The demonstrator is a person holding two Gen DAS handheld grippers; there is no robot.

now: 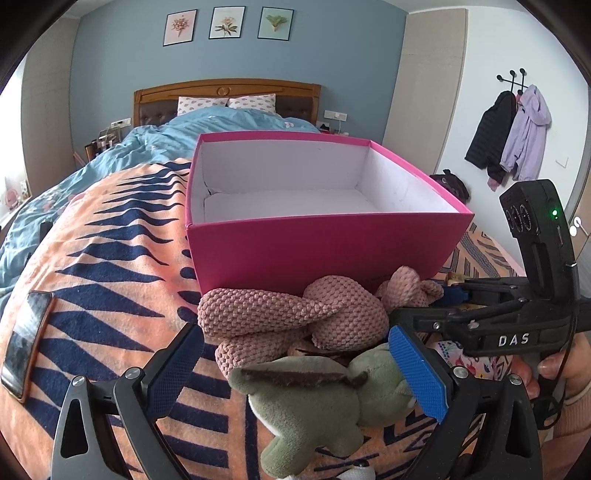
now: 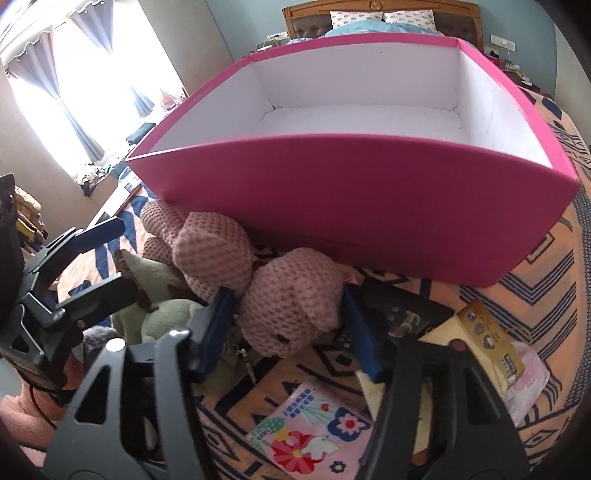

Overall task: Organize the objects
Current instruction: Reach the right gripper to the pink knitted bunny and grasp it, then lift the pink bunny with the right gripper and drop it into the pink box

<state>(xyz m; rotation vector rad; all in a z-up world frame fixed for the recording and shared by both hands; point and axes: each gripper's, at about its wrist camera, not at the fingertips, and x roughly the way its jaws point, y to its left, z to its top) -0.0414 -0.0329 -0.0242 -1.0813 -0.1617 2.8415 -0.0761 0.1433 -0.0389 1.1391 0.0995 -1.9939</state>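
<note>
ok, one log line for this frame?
left gripper: open over green plush | right gripper: around pink plush, contact unclear | pink box: empty

pink box (image 1: 325,247): 1 | plush toys (image 1: 291,314): 2 | phone (image 1: 26,343): 1 | framed prints (image 1: 227,23): 3

Both wrist views close, facing pink box (image 1: 325,247).

Bright daylight from blown-out window (image 2: 55,74); soft shadows; strong fisheye bending, dark corners; sharp focus.
</note>
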